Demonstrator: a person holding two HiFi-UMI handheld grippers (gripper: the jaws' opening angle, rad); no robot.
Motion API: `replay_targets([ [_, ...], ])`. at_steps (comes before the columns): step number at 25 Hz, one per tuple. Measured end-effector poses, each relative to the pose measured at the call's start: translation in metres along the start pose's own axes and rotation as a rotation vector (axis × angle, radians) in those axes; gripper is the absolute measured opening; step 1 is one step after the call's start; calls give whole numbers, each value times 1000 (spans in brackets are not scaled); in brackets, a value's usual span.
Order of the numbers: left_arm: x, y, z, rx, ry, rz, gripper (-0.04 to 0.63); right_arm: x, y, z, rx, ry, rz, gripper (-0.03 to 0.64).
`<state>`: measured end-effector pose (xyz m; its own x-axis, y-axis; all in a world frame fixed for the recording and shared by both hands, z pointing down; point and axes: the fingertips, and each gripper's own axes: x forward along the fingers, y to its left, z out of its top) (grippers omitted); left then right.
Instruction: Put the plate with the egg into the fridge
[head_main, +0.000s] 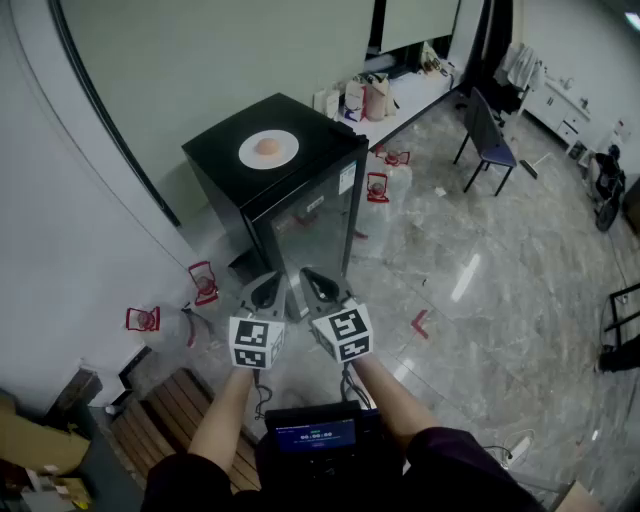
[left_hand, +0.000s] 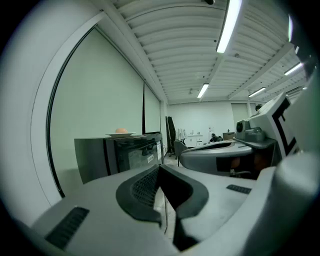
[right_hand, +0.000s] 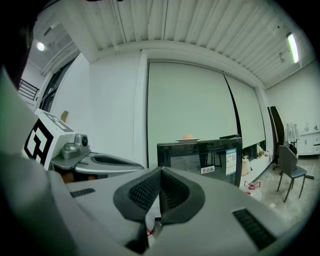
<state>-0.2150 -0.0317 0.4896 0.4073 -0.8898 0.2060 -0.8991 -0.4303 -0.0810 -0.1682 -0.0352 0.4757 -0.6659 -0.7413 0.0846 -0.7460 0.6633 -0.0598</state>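
Observation:
A white plate (head_main: 268, 149) with a tan egg (head_main: 268, 146) on it rests on top of a small black fridge (head_main: 300, 200) whose glass door is closed. Both grippers hover side by side in front of the fridge, well short of it. My left gripper (head_main: 264, 290) has its jaws together with nothing between them. My right gripper (head_main: 320, 284) is likewise shut and empty. The plate (left_hand: 120, 134) and fridge (left_hand: 120, 155) appear left of centre in the left gripper view. In the right gripper view, the plate (right_hand: 188, 140) sits atop the fridge (right_hand: 200, 155) straight ahead.
Clear water jugs with red handles (head_main: 203, 284) (head_main: 378, 188) stand on the glossy floor around the fridge. A dark chair (head_main: 486, 135) is at the right, a low white shelf with bags (head_main: 385, 100) along the wall. A wooden pallet (head_main: 165, 420) lies near my feet.

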Motion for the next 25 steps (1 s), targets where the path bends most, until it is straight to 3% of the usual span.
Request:
replay_targets([
  [12,2,31,-18,16,11,-18,9,28,12,-13,8,29,-15,8],
  [17,4,58,-38,89,21,-70,9,48,9,-47,10,60,-169,9],
  [20,3,82,-47,87,24,-72,10,68,10,-80,30,116,-266,15],
  [25,10,116,-73,66,25,-76,10,117,19,-125,39,195,-356,124],
])
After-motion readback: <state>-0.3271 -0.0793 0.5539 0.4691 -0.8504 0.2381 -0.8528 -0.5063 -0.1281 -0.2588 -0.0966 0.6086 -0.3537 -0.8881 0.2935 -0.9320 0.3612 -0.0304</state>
